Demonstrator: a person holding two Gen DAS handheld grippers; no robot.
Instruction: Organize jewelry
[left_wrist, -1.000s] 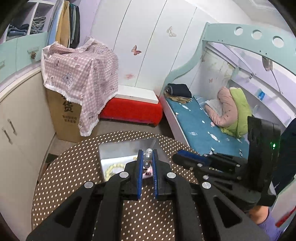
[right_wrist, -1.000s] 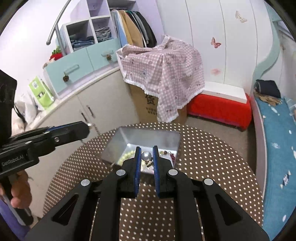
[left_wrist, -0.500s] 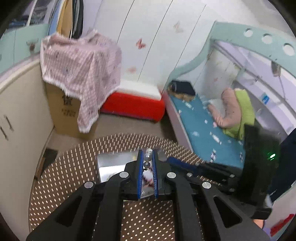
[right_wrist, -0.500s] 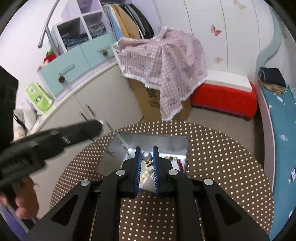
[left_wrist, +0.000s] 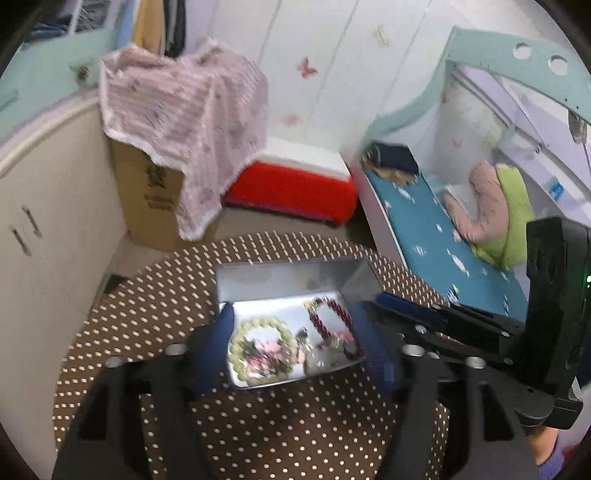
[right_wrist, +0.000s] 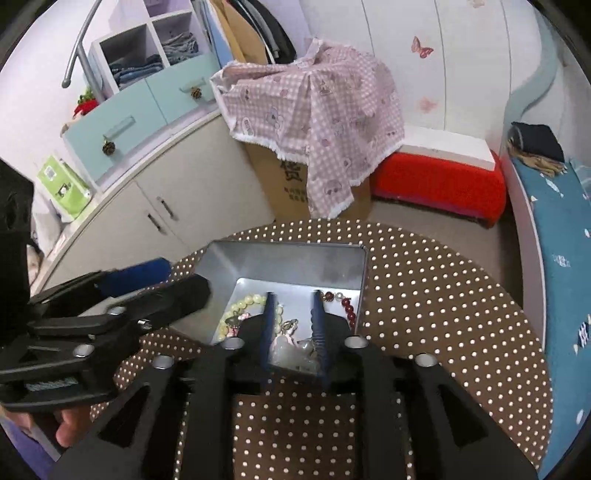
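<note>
From the left wrist, the left gripper (left_wrist: 295, 343) hangs over the metal tin (left_wrist: 288, 280) mid-table, its jaws opening around nothing, above the pale bead bracelet (left_wrist: 258, 328) and dark red bracelet (left_wrist: 332, 314), though blur hides the smaller pieces. From the right wrist, the right gripper (right_wrist: 293, 332), jaws also opening and empty, hovers at the tin's near edge over a clear pendant (right_wrist: 284, 347). The step looks like choosing a piece, and the next move calls for one claw descending while the other, close beside it, stays clear.

Even indoor light, left-wrist motion blur, fisheye edges

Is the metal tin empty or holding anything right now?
Not empty. The tin holds a pale bead bracelet, a dark red bead bracelet and smaller trinkets on its floor.
</note>
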